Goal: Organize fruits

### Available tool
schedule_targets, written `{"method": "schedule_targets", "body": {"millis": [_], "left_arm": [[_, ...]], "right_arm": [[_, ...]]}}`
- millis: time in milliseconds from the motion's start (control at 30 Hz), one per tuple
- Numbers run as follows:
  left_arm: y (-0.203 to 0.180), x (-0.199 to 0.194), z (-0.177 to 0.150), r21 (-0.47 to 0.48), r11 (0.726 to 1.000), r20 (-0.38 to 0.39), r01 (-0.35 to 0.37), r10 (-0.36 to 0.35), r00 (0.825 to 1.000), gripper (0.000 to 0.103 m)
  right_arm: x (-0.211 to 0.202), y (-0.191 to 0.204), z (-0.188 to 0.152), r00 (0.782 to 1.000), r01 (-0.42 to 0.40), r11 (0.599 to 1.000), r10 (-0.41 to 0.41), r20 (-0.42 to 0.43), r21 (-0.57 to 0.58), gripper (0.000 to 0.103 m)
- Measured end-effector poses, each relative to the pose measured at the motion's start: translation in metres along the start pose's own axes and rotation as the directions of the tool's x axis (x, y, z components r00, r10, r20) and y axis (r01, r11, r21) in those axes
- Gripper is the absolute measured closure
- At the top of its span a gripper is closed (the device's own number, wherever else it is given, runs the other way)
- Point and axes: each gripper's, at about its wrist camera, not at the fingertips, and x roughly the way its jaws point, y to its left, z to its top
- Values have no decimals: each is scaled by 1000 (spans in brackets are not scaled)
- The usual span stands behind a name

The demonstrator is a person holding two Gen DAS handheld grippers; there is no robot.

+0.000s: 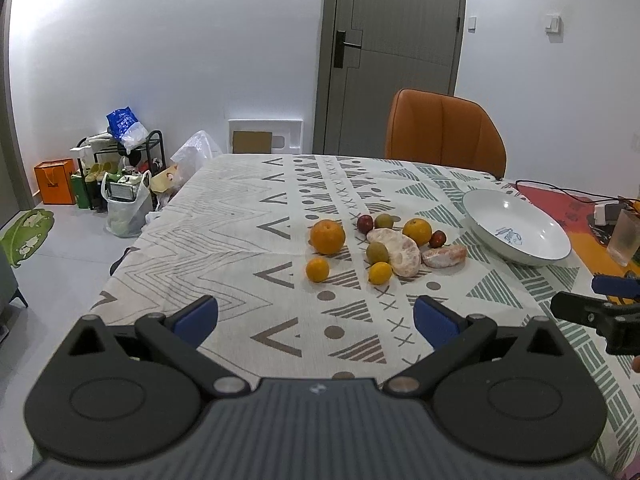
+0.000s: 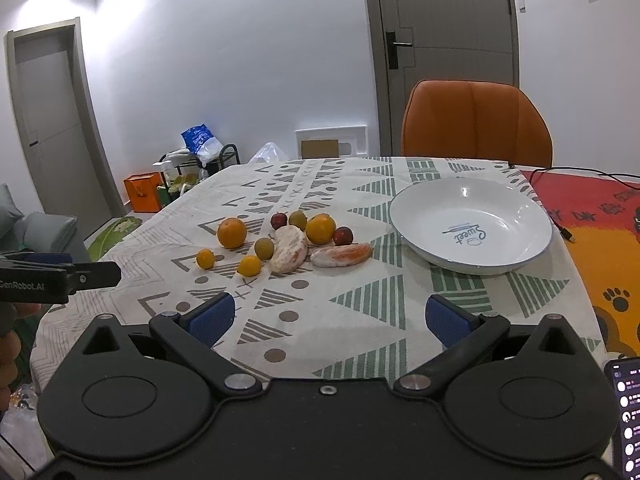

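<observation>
This is a home, in a dining area. A table under a white cloth with grey and green geometric print (image 1: 240, 216) stands before an orange upholstered chair (image 1: 442, 132) and a grey panelled door with a black handle (image 1: 396, 40). Against the white wall sit a black metal rack cluttered with shoes and bags (image 1: 120, 168) and an orange paper shopping bag (image 1: 55, 181).

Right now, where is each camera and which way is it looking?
Left wrist camera: sits on the left hand-held gripper, open, facing across the table at the fruit; the right hand-held gripper shows at the right edge.
Right wrist camera: sits on the right hand-held gripper, open, facing the bowl; the left one and fingers show at left.
Both share the fruit, bowl, orange chair and door.
</observation>
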Motion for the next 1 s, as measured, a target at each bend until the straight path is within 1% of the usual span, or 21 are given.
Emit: {"method": "schedule_targets", "body": {"millis": [367, 667, 833, 900, 1000], "left_arm": [[1, 1, -1, -2, 1000, 6, 6, -6, 1000, 0], [3, 9, -1, -18, 999, 5, 28, -28, 1000, 0], [7, 15, 1, -40, 999, 35, 17, -16, 999, 0], [9, 19, 3, -49, 998, 45, 35, -33, 998, 2], [10, 24, 7, -61, 997, 54, 54, -51, 997, 2]], "right_arm": [[1, 1, 0, 1000, -3, 1000, 3, -6, -3, 0], [16, -3, 2, 999, -8, 1000, 8, -33, 13, 0], [27, -6, 4, 999, -6, 1000, 6, -39, 20, 0], [31, -6, 4, 999, -12, 1000, 13, -42, 19, 0], [37, -6, 6, 999, -27, 999, 28, -41, 18, 0]]}}
